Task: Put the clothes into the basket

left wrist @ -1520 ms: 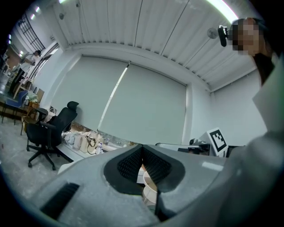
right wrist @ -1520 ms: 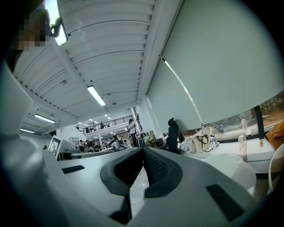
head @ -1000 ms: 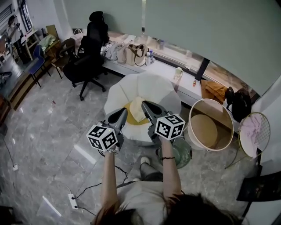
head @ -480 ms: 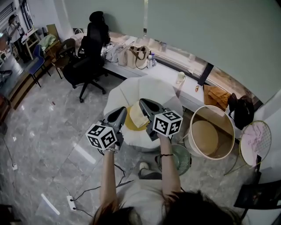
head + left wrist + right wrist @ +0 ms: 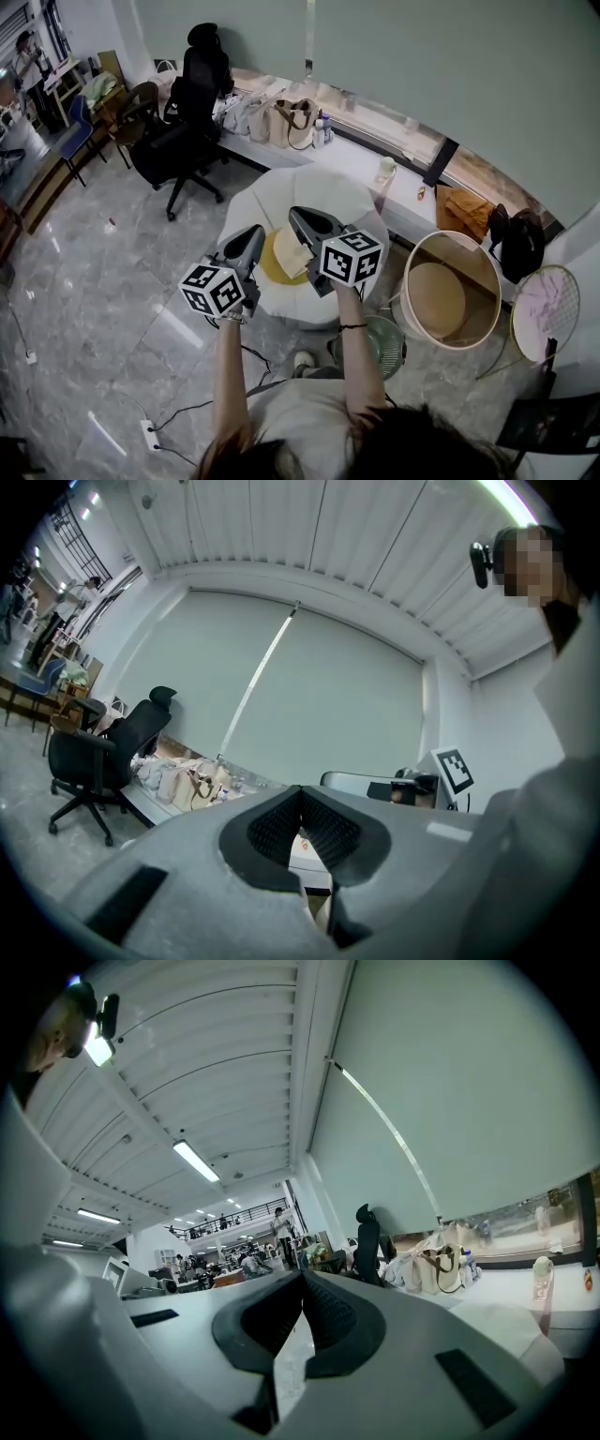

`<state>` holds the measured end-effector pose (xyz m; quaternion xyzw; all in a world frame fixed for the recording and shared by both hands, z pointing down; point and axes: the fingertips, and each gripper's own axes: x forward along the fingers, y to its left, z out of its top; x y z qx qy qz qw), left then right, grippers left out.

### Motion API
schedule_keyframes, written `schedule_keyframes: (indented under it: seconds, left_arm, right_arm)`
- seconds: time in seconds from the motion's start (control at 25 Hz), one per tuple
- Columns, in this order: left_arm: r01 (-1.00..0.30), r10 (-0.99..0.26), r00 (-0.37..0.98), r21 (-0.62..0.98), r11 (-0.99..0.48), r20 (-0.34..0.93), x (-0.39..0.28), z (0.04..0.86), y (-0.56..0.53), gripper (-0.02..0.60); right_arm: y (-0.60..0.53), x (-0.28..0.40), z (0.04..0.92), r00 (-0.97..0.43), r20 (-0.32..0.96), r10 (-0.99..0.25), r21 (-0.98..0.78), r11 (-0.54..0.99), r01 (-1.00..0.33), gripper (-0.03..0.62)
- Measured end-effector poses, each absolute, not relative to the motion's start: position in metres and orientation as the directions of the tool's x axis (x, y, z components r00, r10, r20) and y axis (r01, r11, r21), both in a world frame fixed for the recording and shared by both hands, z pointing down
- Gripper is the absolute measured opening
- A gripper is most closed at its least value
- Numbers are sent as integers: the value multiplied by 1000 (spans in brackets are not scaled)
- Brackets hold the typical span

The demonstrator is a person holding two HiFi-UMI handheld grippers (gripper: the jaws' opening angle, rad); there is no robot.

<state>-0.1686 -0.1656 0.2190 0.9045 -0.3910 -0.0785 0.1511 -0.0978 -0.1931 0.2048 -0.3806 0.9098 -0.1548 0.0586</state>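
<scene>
A cream cloth (image 5: 289, 251) lies on a yellow cushion (image 5: 272, 267) in a white petal-shaped chair (image 5: 323, 187). The round basket (image 5: 454, 233), white-rimmed with a tan inside, stands on the floor to the chair's right. My left gripper (image 5: 251, 234) hovers at the chair's near left edge, level and shut, with its pads (image 5: 301, 794) meeting on nothing. My right gripper (image 5: 296, 216) points over the cloth from the near side. It is shut too, and its pads (image 5: 302, 1279) hold nothing.
A black office chair (image 5: 183, 122) stands at the back left. Bags (image 5: 281, 117) sit on the long window ledge, with orange clothing (image 5: 459, 208) and a black backpack (image 5: 514, 239) farther right. A floor fan (image 5: 375, 342) stands by my feet, and a round wire rack (image 5: 544, 305) holds a pink cloth.
Both grippers have moved forward, toward the white chair and farther over it. Their jaws have stayed shut.
</scene>
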Motion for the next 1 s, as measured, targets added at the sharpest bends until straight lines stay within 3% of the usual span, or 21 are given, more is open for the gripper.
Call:
schedule_keyframes:
  seconds: [0.56, 1.0]
  left_arm:
    - [-666, -697, 716, 338, -665, 37, -151, 242, -204, 11]
    - [-617, -615, 776, 378, -690, 141, -169, 278, -259, 11]
  right_arm:
    - [-239, -75, 224, -663, 40, -748, -381, 602, -702, 9]
    - [-292, -73, 271, -555, 98, -826, -482, 449, -753, 9]
